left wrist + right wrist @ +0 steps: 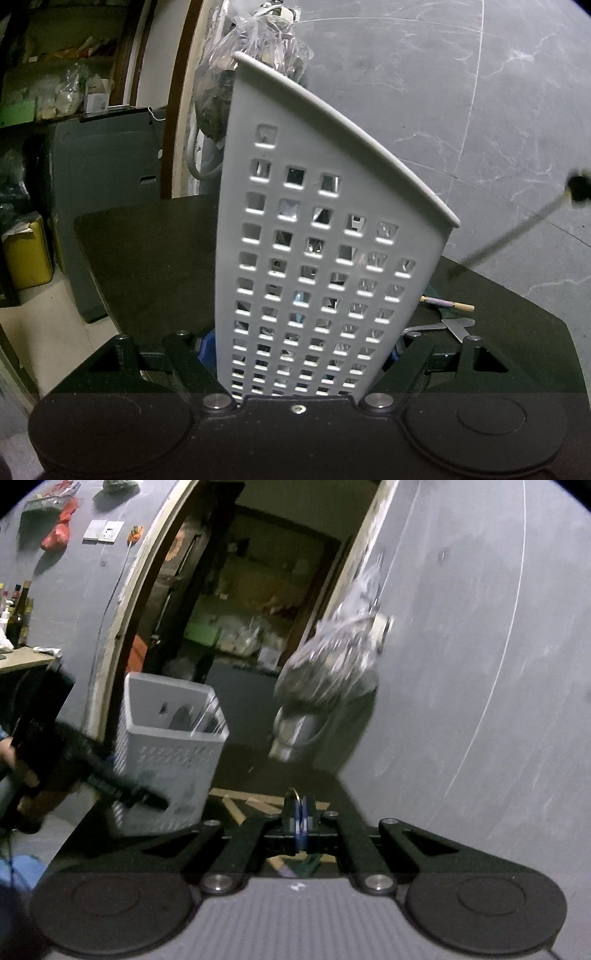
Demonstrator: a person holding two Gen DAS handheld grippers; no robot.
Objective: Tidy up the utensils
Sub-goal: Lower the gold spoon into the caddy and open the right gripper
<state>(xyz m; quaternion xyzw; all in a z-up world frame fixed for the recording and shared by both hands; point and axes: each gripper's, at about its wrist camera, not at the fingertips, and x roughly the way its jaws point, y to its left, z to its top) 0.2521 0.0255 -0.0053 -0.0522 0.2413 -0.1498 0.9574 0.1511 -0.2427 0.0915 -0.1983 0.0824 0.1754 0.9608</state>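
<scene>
My left gripper (299,354) grasps the grey basket (314,258) low on its walls; the basket stands at the near edge of the dark table (147,258) and leans a little in my view. My right gripper (299,823) is clenched on a thin utensil (293,793); I see only its rounded metal end above the pads, so I cannot tell what kind it is.

What can go wrong, as I judge it:

- The utensil is thin and held at one end; if I swing it quickly it may turn between the pads or slip out.
- The basket mouth (173,701) is to my left and higher than my fingers; if I come too low, the utensil will hit the rim and push the basket over.
- My left grip is low; a push at the top would tilt the basket, and it could go off the table edge.
- Some metal pieces (207,720) are already inside; a new one may catch on them and stay standing out.
- More items lie on the table beside the basket, a stick (450,304) and a blade (456,326); a low pass could knock them away.
</scene>
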